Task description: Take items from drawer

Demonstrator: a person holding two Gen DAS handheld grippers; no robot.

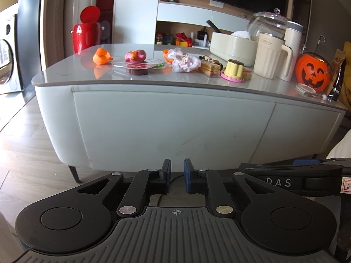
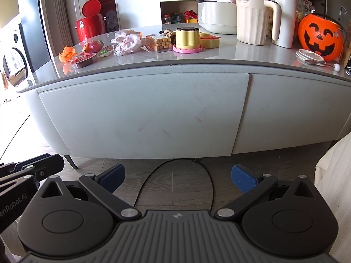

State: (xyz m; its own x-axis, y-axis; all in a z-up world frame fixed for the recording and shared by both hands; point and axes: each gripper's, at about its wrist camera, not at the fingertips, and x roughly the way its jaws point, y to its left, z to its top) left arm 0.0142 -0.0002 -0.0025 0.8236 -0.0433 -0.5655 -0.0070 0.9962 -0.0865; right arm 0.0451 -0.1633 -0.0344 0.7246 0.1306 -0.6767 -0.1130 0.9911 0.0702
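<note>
A pale grey low table fills both views, its wide drawer front [image 1: 171, 127] [image 2: 142, 114] shut flush. A second, narrower drawer front [image 1: 307, 129] [image 2: 296, 107] to the right is also shut. My left gripper [image 1: 177, 166] hangs low in front of the wide drawer, apart from it, its blue pads [image 1: 188, 175] a narrow gap apart with nothing between them. Beside it, my right gripper [image 2: 177, 173] stands wide open and empty above the floor. Neither gripper touches the table. The drawers' insides are hidden.
The tabletop [image 1: 65, 74] bears an orange toy [image 1: 101, 57], a pink toy [image 1: 135, 55], a jelly cup [image 1: 138, 68], a crumpled cloth [image 1: 185, 62], a pudding toy [image 2: 187, 37], a cream mug [image 2: 252, 15] and a pumpkin bucket [image 2: 320, 36]. A black cable [image 2: 175, 164] loops on the floor.
</note>
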